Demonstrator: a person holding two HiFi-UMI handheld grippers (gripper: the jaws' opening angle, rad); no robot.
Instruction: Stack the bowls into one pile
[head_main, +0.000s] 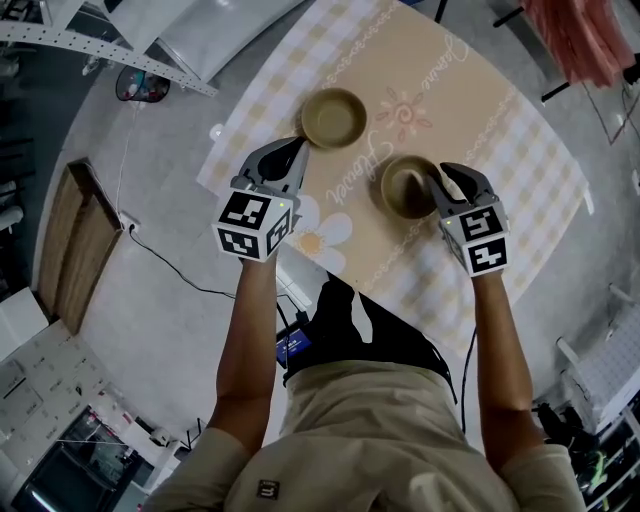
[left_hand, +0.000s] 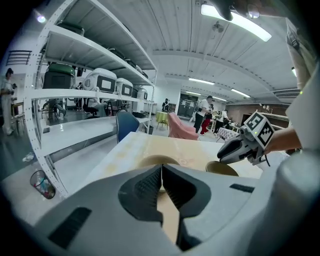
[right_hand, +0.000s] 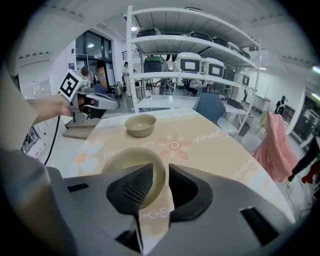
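Head view shows two tan bowls on a checked tablecloth (head_main: 505, 150), and the printed sun (head_main: 404, 113) at its middle is the handiest thing to place them by. The free bowl (head_main: 334, 117) stands upright just to the left of the sun. The held bowl (head_main: 405, 190) is on the person's side of the sun, clear of the other bowl.

From where I stand, the right gripper (right_hand: 160, 172) has its jaws closed over the near wall of the held bowl, one pad inside and one outside, pinching the rim. The left gripper (left_hand: 162, 170) has its jaws pressed together with nothing between them. It hangs left of the sun, beside the free bowl on the person's side, and does not appear to touch it.

I'd say the worry is that thin rim pinch. With the grip on one wall only, the bowl could swing or slip out on the way over. If it comes down off-centre, rim may strike rim and shove the free bowl further left of the sun, toward the cloth's edge, which is not far off there. The left gripper also crowds that side of the approach.

Room looks good elsewhere. Beyond the sun and to its right the cloth lies bare, and the stretch between the two bowls is open.
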